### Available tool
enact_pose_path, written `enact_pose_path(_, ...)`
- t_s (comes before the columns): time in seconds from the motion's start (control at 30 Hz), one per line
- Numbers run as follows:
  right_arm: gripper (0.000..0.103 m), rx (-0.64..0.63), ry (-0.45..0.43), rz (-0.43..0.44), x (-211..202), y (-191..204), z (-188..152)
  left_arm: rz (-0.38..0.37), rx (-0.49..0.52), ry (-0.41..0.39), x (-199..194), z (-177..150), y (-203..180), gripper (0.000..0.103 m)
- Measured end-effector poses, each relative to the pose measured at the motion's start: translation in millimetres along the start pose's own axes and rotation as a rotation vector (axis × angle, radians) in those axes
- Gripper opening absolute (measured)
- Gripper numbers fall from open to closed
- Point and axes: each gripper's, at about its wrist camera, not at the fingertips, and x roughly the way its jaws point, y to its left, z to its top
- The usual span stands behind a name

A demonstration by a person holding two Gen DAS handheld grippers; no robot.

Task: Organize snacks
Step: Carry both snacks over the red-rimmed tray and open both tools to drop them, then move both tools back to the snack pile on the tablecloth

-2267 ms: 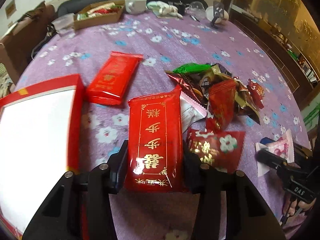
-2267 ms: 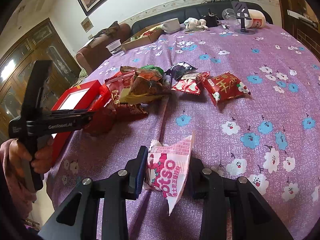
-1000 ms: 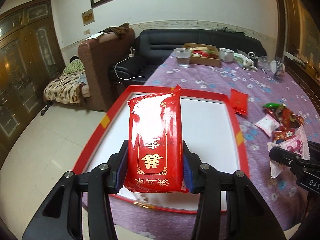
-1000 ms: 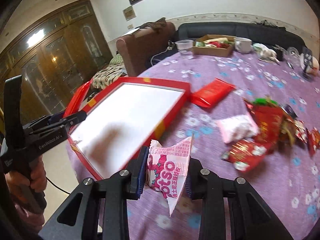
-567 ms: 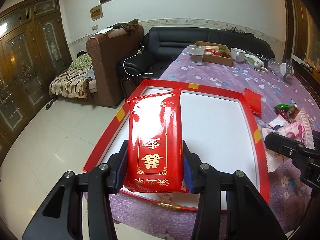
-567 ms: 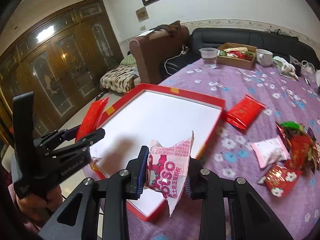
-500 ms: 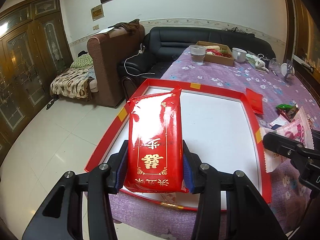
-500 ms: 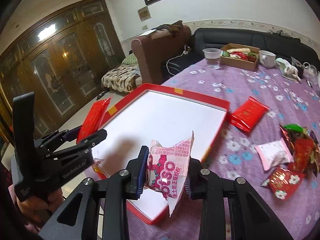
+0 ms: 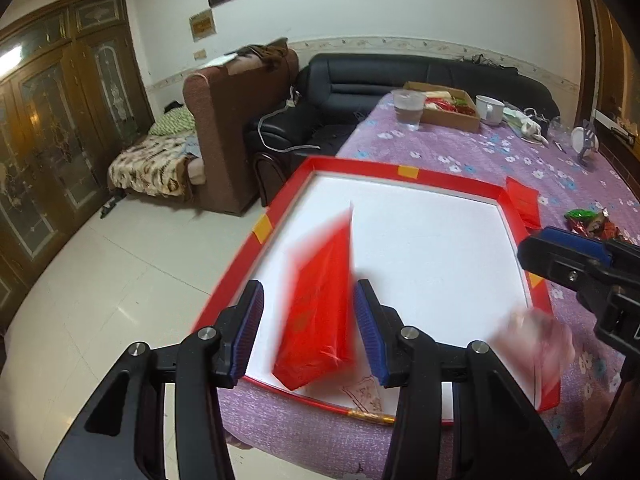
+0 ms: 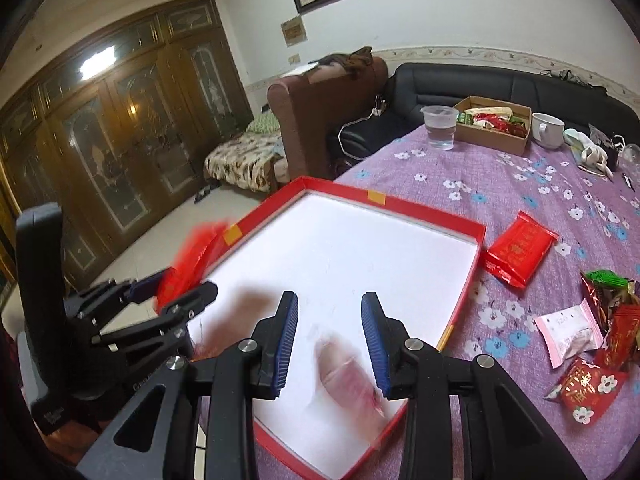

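1. Left gripper (image 9: 309, 330): jaws apart, blurred red packet (image 9: 318, 312) loose between them, over red tray (image 9: 404, 170).
2. Right gripper (image 10: 330, 340): jaws just opening, pink packet (image 10: 346, 372) loose over the tray.
3. Second red packet (image 10: 518, 248) and snack pile (image 10: 604, 328) lie on the counter (image 10: 500, 184) beside the tray.

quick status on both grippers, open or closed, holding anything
left gripper: open, pads clear of the blurred red snack pack dropping between them over the red box.
right gripper: jaws have just been opening, blurred pink snack packet released.
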Motion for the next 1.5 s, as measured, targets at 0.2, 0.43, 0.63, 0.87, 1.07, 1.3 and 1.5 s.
enact_pose_path(0.2, 0.041, 0.054, -0.024, -0.045, -11.1, -27.5, -4.8, 0.012, 0.003, -0.028, -7.0, 1.7, -0.1, 0.056)
enact_pose_path(0.43, 0.041, 0.137, -0.076, -0.155, -53.2, -87.2, -22.3, -0.026, 0.068, -0.018, -12.7, -0.6, -26.9, 0.056)
enact_pose_path(0.63, 0.045, 0.217, -0.133, -0.288, -106.8, -148.4, -45.2, -0.128, 0.144, 0.003, -22.9, -6.6, -68.2, 0.056)
enact_pose_path(0.87, 0.048, 0.4, -0.195, -0.386, -165.5, -224.6, -70.1, -0.078, 0.295, -0.008, -13.0, -19.8, -115.4, 0.058)
enact_pose_path(1.07, 0.048, 0.478, -0.183, -0.374, -183.2, -267.0, -74.9, 0.154, 0.273, 0.046, 30.4, -7.9, -86.5, 0.058)
enact_pose_path(1.3, 0.048, 0.522, -0.054, -0.218, -133.5, -276.7, -49.9, 0.222, 0.173, 0.055, 24.9, 9.9, -61.6, 0.058)
enact_pose_path(1.5, 0.048, 0.532, 0.014, -0.136, -80.7, -276.3, -41.9, 0.03, 0.267, -0.029, -18.8, 11.9, -114.2, 0.068)
